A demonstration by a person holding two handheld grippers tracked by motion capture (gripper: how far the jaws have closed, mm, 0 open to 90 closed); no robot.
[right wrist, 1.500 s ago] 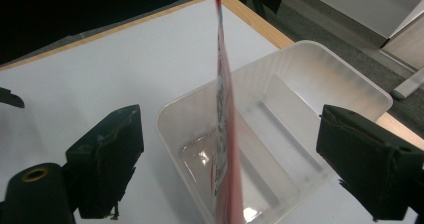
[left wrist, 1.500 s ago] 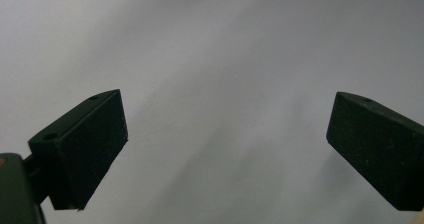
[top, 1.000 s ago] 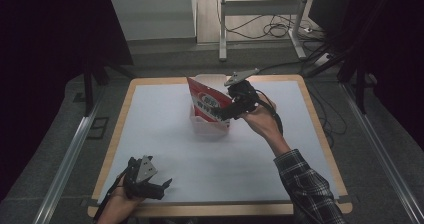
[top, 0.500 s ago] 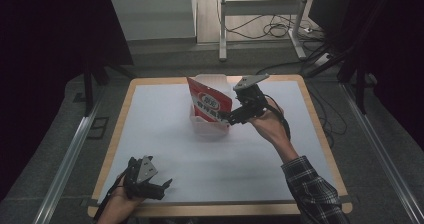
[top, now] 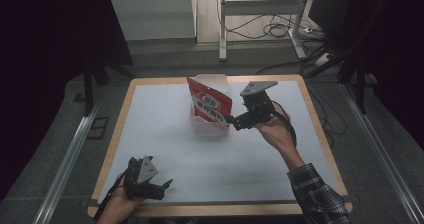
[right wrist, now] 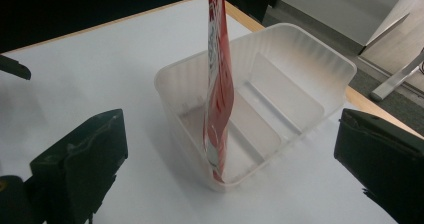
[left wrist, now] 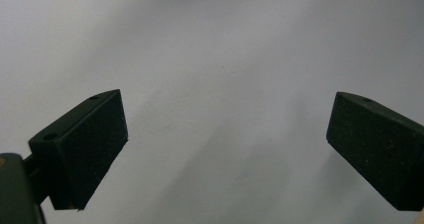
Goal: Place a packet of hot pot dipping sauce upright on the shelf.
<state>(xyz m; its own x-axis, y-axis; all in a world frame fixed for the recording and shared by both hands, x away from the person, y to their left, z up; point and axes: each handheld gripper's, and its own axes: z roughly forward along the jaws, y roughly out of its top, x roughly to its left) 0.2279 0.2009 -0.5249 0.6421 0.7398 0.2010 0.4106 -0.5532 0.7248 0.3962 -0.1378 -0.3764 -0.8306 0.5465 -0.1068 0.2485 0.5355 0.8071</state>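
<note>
The red snack pouch [top: 210, 104] stands upright in the clear plastic tub [right wrist: 280, 91]; its white label's writing is too small to read. The right gripper [top: 234, 121] sits just beside it, jaws spread and empty; the left gripper [top: 162, 187] rests on the white table [top: 150, 134], jaws wide apart.

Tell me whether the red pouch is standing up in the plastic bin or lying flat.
Standing up. The red pouch rises on edge out of the clear plastic bin, its lower end inside against the near wall.

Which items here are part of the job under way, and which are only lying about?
Part of the job:
- red snack pouch, standing on edge in the tub
- clear plastic tub
- right gripper, open, facing the pouch

Just there:
- left gripper, open over bare white table
- metal stand and floor cables beyond the table
</note>
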